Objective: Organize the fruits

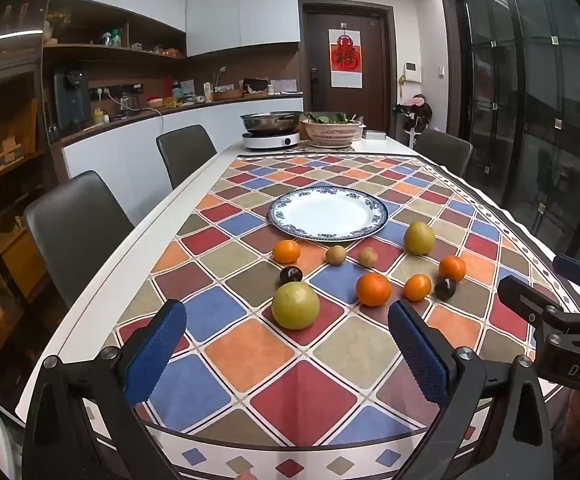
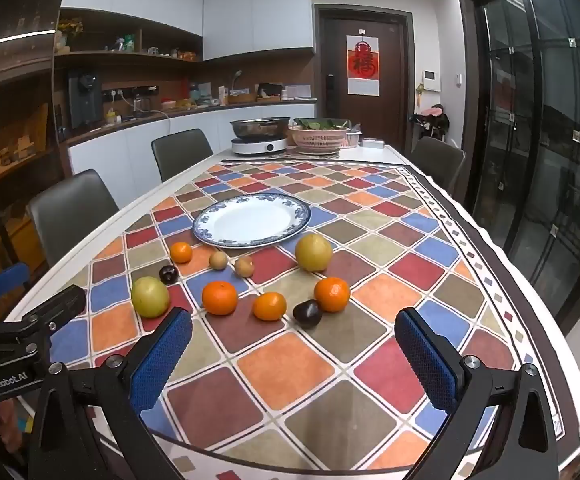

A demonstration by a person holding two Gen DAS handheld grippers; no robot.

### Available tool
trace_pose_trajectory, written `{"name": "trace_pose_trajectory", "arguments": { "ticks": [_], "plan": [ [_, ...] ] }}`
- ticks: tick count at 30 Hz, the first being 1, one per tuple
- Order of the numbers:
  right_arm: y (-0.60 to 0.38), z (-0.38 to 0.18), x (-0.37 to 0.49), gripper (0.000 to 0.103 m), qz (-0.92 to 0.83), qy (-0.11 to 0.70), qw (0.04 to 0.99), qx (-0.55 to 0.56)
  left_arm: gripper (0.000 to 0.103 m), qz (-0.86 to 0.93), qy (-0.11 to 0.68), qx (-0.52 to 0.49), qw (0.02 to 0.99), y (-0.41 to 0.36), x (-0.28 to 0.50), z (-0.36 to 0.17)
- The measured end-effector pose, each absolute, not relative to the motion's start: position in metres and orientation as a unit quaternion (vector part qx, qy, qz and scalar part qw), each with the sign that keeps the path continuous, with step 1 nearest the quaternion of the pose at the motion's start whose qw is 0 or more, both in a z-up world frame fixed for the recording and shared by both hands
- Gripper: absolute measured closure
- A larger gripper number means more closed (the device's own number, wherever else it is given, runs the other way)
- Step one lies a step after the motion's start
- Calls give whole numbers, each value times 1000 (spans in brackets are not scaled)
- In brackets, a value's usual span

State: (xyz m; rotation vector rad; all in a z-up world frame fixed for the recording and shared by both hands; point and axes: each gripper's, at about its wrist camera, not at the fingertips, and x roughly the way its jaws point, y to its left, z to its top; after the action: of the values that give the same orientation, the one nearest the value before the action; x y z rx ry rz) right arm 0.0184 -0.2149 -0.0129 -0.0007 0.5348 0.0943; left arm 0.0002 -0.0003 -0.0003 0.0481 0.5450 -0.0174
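A white plate with a blue rim [image 1: 328, 213] [image 2: 251, 222] lies empty on the checkered tablecloth [image 1: 249, 352]. In front of it fruit is scattered: several oranges [image 1: 373, 289] [image 2: 219, 297], two large yellow-green fruits [image 1: 295, 306] [image 2: 314, 252], two dark plums [image 1: 291, 275] [image 2: 307, 314] and two small brown fruits [image 1: 336, 255] [image 2: 244, 266]. My left gripper [image 1: 285, 314] hovers open just short of the near green fruit, nothing between its pads. My right gripper [image 2: 294, 320] is open too, just short of a plum and an orange. Each gripper shows at the edge of the other's view.
At the table's far end stand a steel pot on an induction cooker [image 1: 270, 134] and a pink basket of greens [image 1: 332, 130]. Dark chairs [image 1: 75, 232] line the left side, another sits far right [image 1: 444, 150]. Glass doors [image 1: 538, 120] run along the right.
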Motion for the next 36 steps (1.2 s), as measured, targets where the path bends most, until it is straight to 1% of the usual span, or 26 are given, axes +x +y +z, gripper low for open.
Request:
{"name": "trace_pose_trajectory", "arguments": {
  "ticks": [9, 20, 36],
  "plan": [
    [-215, -12, 18, 1, 47, 262, 964, 1, 0, -10, 272, 25, 962, 5, -1, 5],
    [-215, -13, 18, 1, 47, 262, 964, 2, 0, -8, 271, 25, 962, 1, -1, -1],
    [-213, -6, 15, 1, 55, 246, 968, 1, 0, 0, 254, 32, 967, -1, -9, 8]
  ]
}}
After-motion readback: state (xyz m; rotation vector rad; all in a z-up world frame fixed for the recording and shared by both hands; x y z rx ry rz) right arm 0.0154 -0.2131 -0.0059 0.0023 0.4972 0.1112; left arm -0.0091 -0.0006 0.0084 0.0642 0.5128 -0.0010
